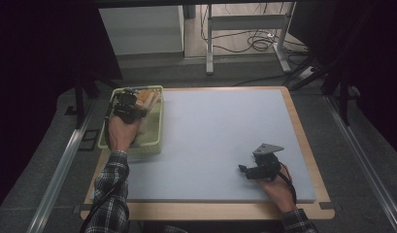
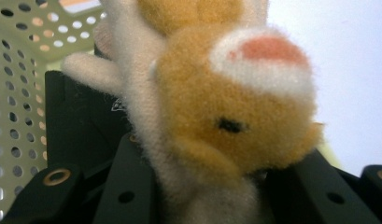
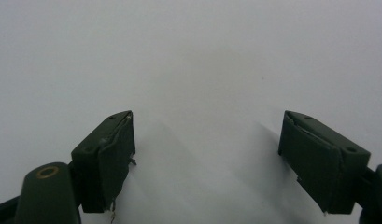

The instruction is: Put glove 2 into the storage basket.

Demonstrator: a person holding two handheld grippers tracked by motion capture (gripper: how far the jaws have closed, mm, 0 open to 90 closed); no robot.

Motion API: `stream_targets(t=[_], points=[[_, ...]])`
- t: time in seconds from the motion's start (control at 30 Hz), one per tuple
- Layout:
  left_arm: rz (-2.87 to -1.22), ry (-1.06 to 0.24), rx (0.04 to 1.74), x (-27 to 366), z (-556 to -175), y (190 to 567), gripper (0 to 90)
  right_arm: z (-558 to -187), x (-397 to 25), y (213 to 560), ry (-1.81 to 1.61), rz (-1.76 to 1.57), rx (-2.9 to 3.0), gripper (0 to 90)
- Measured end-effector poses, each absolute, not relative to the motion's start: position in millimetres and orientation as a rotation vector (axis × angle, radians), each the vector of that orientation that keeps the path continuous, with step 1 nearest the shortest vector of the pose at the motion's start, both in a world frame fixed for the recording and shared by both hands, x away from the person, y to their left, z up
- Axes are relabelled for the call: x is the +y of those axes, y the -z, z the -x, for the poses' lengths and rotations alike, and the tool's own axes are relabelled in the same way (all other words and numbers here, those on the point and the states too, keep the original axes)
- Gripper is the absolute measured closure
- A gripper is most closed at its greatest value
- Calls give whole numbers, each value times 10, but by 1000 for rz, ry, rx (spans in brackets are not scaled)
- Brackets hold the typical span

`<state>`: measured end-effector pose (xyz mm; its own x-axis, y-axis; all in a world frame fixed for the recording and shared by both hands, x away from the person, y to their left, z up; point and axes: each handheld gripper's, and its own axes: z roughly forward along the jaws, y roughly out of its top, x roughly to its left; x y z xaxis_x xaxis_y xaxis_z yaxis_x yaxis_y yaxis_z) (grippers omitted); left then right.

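Note:
A tan and white plush toy [image 2: 226, 116] with a pink patch and a black stitched eye sits between the jaws of my left gripper [image 1: 125, 108], which is shut on it. One black finger [image 2: 125, 186] presses its pale side. That gripper reaches into the pale green perforated basket [image 1: 157, 145] at the table's left edge, where more of the plush [image 1: 148, 99] shows. My right gripper [image 1: 243, 170] rests low over the grey mat [image 1: 210, 131] near the front right. In the right gripper view its jaws [image 3: 207, 154] stand wide apart with nothing between them.
The basket's perforated wall [image 2: 20, 93] stands close on the left of the plush. The mat covers most of the wooden tabletop [image 1: 303, 136]. Behind the table are a desk frame [image 1: 209, 43] and loose cables [image 1: 256, 41] on the floor.

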<state>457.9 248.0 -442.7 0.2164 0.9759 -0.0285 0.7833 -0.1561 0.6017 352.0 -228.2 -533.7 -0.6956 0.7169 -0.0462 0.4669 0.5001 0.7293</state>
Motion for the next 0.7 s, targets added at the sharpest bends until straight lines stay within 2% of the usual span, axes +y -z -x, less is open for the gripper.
stream_targets(t=[0.4, 0.7], points=[[-2072, -490, 1706, 2452, -4864, 4700, 636, -3521, -2282, 5337, -1016, -989, 2405, 181], [-2136, -451, 1714, 2266, -5017, 4870, 626, -3521, -2283, 5336, -1017, -991, 2405, 181]])
